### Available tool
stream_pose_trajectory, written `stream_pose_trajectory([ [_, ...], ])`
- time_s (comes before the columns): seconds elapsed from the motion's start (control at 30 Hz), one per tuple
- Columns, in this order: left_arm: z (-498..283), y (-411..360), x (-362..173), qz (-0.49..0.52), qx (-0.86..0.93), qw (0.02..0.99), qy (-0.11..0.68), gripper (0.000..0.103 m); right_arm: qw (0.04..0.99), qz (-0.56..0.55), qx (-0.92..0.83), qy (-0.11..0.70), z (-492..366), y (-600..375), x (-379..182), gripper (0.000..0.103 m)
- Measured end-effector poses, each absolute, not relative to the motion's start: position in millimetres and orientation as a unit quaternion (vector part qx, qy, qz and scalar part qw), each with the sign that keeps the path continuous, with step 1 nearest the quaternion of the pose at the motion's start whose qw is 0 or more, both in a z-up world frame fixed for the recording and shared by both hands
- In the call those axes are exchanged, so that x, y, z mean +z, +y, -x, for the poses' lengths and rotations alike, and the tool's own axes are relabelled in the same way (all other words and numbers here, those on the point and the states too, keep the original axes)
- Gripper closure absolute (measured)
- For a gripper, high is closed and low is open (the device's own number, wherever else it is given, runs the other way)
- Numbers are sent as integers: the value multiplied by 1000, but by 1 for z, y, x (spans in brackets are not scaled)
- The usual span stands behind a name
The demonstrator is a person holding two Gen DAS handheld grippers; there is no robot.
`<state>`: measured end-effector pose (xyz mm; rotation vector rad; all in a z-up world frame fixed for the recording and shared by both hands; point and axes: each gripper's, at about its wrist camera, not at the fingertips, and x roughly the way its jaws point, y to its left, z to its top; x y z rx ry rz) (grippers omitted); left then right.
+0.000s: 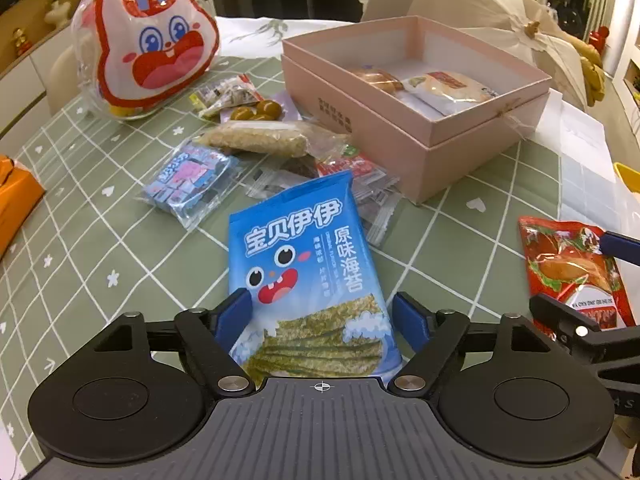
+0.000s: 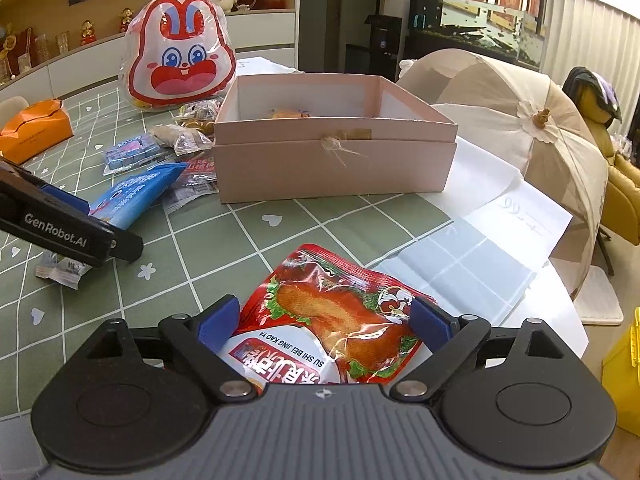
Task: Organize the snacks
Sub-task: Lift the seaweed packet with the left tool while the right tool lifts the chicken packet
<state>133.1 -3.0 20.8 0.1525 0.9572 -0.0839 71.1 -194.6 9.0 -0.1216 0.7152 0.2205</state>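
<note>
While the left gripper (image 1: 322, 314) gapes around the blue packet (image 1: 308, 276), the right gripper (image 2: 324, 322) gapes around the red packet (image 2: 336, 324), box (image 2: 336, 168) at twelve o'clock.

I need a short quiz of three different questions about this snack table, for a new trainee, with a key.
1. True or false: the pink box is empty.
2. Which packet lies between the fingers of the left tool?
A. red packet
B. blue seaweed packet
C. orange bag
3. Fill in: the red packet lies between the fingers of the ___ tool.

Key:
1. False; snacks lie inside.
2. B, the blue seaweed packet.
3. Right; the right tool stands open around it.
</note>
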Motion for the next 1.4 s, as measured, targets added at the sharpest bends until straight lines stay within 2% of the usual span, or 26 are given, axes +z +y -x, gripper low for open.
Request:
stream_pose_trajectory([
  [0.2,-135,6,16,-56,-42,889,453,11,930,58,106,347,-71,-193,7,7],
  [0.3,-138,24,15,0,-45,891,452,10,931,40,97,348,-71,-196,7,5],
  [0.33,-137,31,16,21,-49,893,448,11,930,27,90,355,-72,-198,6,1],
  [0.47,-137,50,17,66,-56,893,443,12,926,-4,88,367,-75,-207,7,0],
  [0.67,-135,40,21,52,-74,889,448,15,919,2,92,383,-76,-204,9,0],
  [0.87,-104,22,22,26,-88,888,451,16,906,-43,70,416,-83,-202,17,0],
  [0.97,-94,17,24,30,-91,887,452,16,901,-19,60,429,-87,-187,16,0],
  [1.23,-83,15,34,30,-85,888,450,16,907,68,161,383,-73,-169,14,4],
  [1.4,-80,13,34,30,-82,888,451,16,907,26,141,397,-71,-183,13,2],
])
